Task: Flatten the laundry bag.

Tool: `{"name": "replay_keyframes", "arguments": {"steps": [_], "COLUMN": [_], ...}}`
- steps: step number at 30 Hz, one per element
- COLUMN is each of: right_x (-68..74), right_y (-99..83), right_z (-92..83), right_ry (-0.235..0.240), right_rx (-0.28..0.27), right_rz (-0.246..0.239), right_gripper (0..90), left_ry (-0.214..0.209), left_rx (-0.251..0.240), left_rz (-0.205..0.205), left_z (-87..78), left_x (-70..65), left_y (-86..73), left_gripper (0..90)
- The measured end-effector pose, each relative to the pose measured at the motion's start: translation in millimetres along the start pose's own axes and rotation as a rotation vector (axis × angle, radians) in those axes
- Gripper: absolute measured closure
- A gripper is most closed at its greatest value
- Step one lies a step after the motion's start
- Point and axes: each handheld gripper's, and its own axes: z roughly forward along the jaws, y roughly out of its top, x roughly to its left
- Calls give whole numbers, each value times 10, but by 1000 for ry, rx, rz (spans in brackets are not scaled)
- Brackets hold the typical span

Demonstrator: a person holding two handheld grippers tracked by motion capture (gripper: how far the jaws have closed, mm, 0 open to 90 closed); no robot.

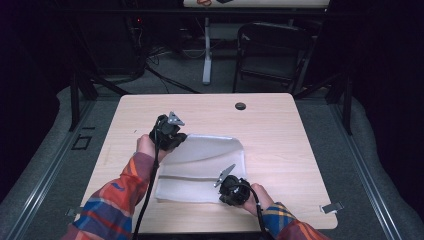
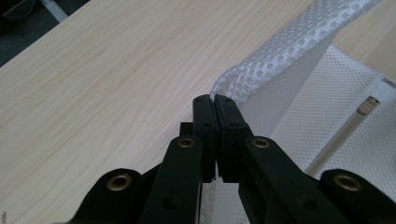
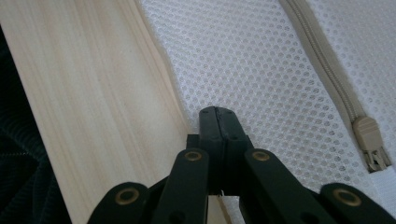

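A white mesh bag (image 1: 200,165) with a beige zip (image 3: 327,60) lies in the middle of the light wooden table (image 1: 280,135). My left gripper (image 1: 179,139) is shut on the bag's far left corner (image 2: 261,70) and holds it lifted off the table, so that side curls up. My right gripper (image 1: 223,194) is at the bag's near edge. Its jaws are shut and their tips rest on the flat mesh (image 3: 252,70) just inside the edge. I see no fabric puckered between them. The zip pull (image 3: 369,133) lies to the right of those jaws.
A small black round cap (image 1: 240,106) sits in the table near its far edge. A metal clip (image 1: 332,206) is at the near right corner. Behind the table stand a dark folding chair (image 1: 272,50) and a white desk leg (image 1: 206,55).
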Motion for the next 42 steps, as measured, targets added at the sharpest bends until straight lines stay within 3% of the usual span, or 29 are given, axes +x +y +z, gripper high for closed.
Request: {"name": "replay_keyframes", "arguments": {"steps": [8, 13, 17, 21, 34, 42], "right_x": [-18, -25, -29, -51, -36, -11], "right_y": [-10, 53, 133, 149, 115, 104], "right_z": [-28, -54, -18, 63, 63, 62], "right_ry": [24, -21, -63, -69, -26, -53], "right_rx": [37, -52, -84, -48, -32, -41], "right_rz": [-1, 29, 33, 34, 65, 90], "right_gripper": [900, 900, 900, 900, 900, 900], "left_ry": [17, 21, 28, 31, 68, 94], "left_rx": [1, 2, 2, 2, -10, -26], "left_rz": [5, 9, 7, 9, 7, -2], "left_z": [-24, -30, -27, -36, -44, 25], "left_x": [51, 70, 74, 94, 161, 217], "left_y": [67, 97, 110, 126, 220, 268], "left_gripper": [883, 883, 883, 883, 883, 883]}}
